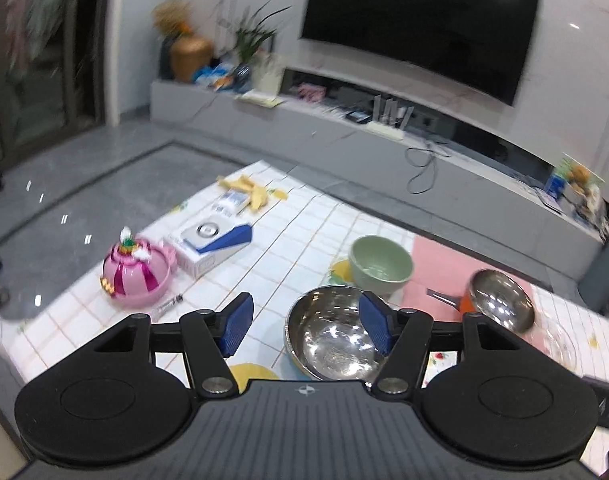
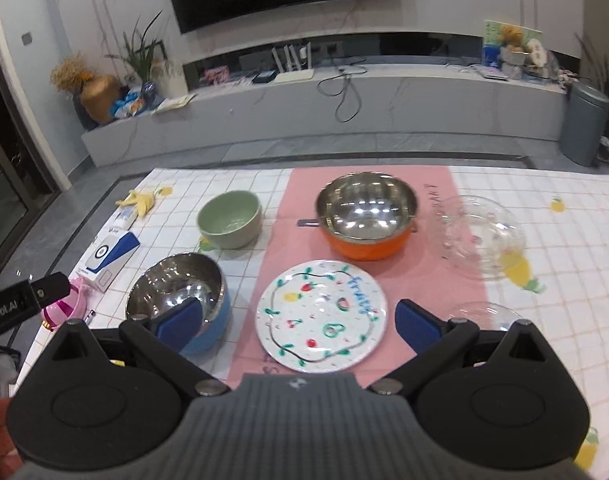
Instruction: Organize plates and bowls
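**Both tongs open above the table, nothing picked up yet**

You are at the approach step, as I judge it: the crockery lies scattered and unstacked, and neither tool holds anything.

Your right gripper [image 2: 298,322] stands with its jaws spread wide and empty, and the painted plate [image 2: 321,316] lies flat directly between and below its fingers, on the pink mat [image 2: 432,276]. Your left gripper [image 1: 304,330] is also open and empty; the blue-sided steel bowl [image 1: 331,334] sits just ahead of it, partly behind its right-hand pad and not between the two.

For the next move, each tool probably needs to drop to a rim and close on an edge. The plate lies flat, so you would need to get a finger under its lip. The steel bowl's wall is smooth and may slip.

Counted from the right wrist view, largest first:
- One plate, the painted one.
- Two steel-lined bowls: the orange-sided bowl [image 2: 366,216] beyond the right gripper's fingers, and the blue-sided one to its left.
- Two clear glass dishes: the large glass bowl [image 2: 482,236] ahead and to the right, and the smaller glass dish [image 2: 484,314] just beside the right finger.
- One green bowl [image 2: 229,219], ahead and to the left.
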Demonstrator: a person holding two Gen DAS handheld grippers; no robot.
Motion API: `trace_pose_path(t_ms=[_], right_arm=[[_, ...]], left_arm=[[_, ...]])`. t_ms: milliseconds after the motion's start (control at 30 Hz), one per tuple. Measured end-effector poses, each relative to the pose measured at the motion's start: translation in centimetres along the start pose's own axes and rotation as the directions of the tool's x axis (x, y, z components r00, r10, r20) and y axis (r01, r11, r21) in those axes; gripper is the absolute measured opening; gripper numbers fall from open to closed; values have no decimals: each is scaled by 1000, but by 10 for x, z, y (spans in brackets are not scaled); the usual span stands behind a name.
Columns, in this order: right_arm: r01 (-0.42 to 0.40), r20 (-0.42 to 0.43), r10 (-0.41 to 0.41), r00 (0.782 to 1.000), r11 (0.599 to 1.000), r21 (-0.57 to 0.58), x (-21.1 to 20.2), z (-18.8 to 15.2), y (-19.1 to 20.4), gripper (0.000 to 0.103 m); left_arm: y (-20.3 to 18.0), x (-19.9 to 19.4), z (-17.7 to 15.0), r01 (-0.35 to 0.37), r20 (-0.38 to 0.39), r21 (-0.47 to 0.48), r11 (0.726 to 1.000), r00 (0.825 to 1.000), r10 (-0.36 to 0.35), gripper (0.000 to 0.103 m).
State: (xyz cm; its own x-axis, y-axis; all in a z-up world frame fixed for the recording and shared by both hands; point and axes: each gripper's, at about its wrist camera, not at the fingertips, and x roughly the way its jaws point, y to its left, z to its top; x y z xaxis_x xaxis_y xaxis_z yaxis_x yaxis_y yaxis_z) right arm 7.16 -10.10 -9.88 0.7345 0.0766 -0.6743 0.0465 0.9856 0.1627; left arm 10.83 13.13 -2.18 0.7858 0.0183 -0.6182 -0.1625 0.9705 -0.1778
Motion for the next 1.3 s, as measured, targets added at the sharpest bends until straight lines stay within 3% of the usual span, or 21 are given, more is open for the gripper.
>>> trace_pose_path(t_ms=[167,400,667,800,967,1067,1133,1300], right_arm=[[7,-40,-9,999,999,-32,36,13,15,100],[-12,-113,13,994,1000,9,82,25,27,100],[-20,-205,24,979,1000,23,125,24,42,82],[-14,-232,19,973,1000,22,137,20,45,72],[-28,-281,38,959,999,37,147,15,46,46],[-49,-283,57,957,998,34,147,13,47,33],[-62,-285,67,956,998,30,147,12,49,17],[-85,-286,90,954,996,32,144,12,51,6]], left_arm=[[13,31,7,-27,-72,-87,996,997,21,72],[14,68,7,-51,-163,-99,994,986,34,72],[15,95,1,-76,-246,-107,991,968,47,72],[15,102,-3,-76,-279,-105,992,959,44,72],[11,106,-4,-87,-306,-84,993,950,57,71],[9,109,-7,-102,-334,-58,993,939,77,60],[9,111,-8,-109,-346,-47,993,934,86,52],[5,113,-12,-101,-360,-25,995,929,85,34]])
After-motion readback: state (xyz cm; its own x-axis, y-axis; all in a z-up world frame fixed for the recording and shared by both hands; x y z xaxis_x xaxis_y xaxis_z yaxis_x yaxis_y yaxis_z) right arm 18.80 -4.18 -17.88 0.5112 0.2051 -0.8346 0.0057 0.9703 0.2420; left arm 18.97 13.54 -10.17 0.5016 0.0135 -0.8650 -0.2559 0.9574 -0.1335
